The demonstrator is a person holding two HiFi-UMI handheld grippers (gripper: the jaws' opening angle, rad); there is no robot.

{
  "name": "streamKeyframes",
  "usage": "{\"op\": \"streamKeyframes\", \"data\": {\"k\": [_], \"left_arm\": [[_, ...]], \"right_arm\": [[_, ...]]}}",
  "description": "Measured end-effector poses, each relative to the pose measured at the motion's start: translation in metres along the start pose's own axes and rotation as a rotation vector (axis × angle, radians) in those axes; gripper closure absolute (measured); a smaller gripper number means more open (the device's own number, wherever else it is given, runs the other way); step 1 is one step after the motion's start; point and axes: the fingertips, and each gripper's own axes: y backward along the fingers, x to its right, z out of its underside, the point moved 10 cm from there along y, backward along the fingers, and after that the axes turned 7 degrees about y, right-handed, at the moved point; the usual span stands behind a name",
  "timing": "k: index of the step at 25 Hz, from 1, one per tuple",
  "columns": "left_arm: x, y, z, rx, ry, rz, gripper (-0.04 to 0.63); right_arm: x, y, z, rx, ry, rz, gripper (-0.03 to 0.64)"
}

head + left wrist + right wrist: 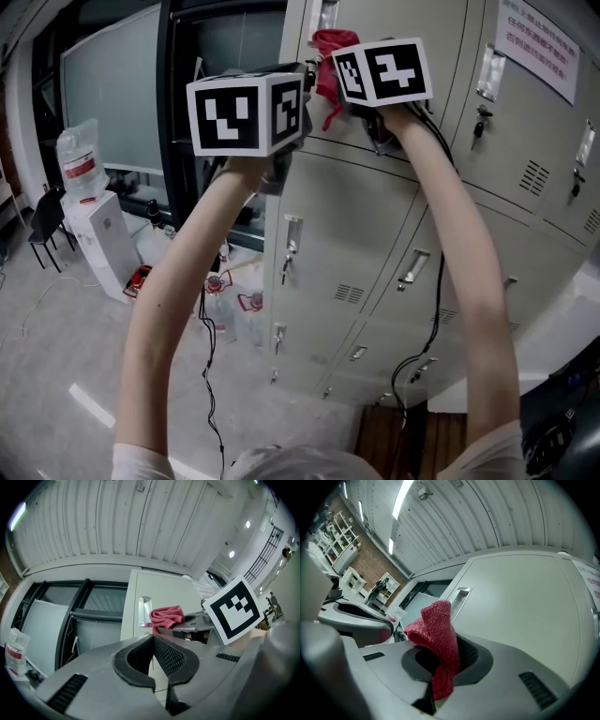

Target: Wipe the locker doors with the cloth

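Note:
My right gripper (449, 641) is shut on a red cloth (438, 630), which bunches up out of its jaws. It is held high against the top grey locker door (520, 602), close to the door's metal handle (459, 597). In the head view the cloth (328, 52) shows just left of the right gripper's marker cube (382, 70). My left gripper (153, 638) is shut with nothing in it, raised beside the right one. In the left gripper view the cloth (166, 616) and the handle (144, 611) lie just ahead of it.
Rows of grey lockers (356, 225) fill the right side, with keys in a lock (481, 117) and a paper notice (539, 42). A water dispenser (94, 216), a chair (42, 220) and bottles (225, 291) stand on the floor at left. Cables (208, 347) hang from both grippers.

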Motion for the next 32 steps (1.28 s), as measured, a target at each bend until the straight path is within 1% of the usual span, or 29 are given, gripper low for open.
{"op": "streamKeyframes", "data": {"k": [7, 12, 17, 22, 24, 29, 32], "left_arm": [[0.020, -0.007, 0.010, 0.000, 0.024, 0.046, 0.578], [0.035, -0.012, 0.021, -0.001, 0.031, 0.074, 0.578], [0.050, -0.020, 0.034, -0.008, 0.042, 0.101, 0.578], [0.065, -0.026, 0.039, -0.005, 0.055, 0.132, 0.578], [0.070, -0.027, 0.038, -0.003, 0.055, 0.141, 0.578], [0.079, -0.025, 0.040, -0.002, 0.055, 0.155, 0.578], [0.081, -0.023, 0.040, -0.008, 0.048, 0.158, 0.579]], "right_arm": [[0.018, 0.022, 0.016, 0.002, 0.003, 0.013, 0.586], [0.038, 0.048, 0.035, -0.010, -0.010, 0.050, 0.585], [0.066, 0.080, 0.055, -0.044, -0.027, 0.128, 0.584], [0.087, 0.103, 0.065, -0.087, -0.034, 0.199, 0.585], [0.089, 0.109, 0.066, -0.109, -0.032, 0.219, 0.586], [0.081, 0.114, 0.067, -0.188, 0.038, 0.311, 0.585], [0.081, 0.116, 0.068, -0.214, 0.039, 0.354, 0.586]]}}
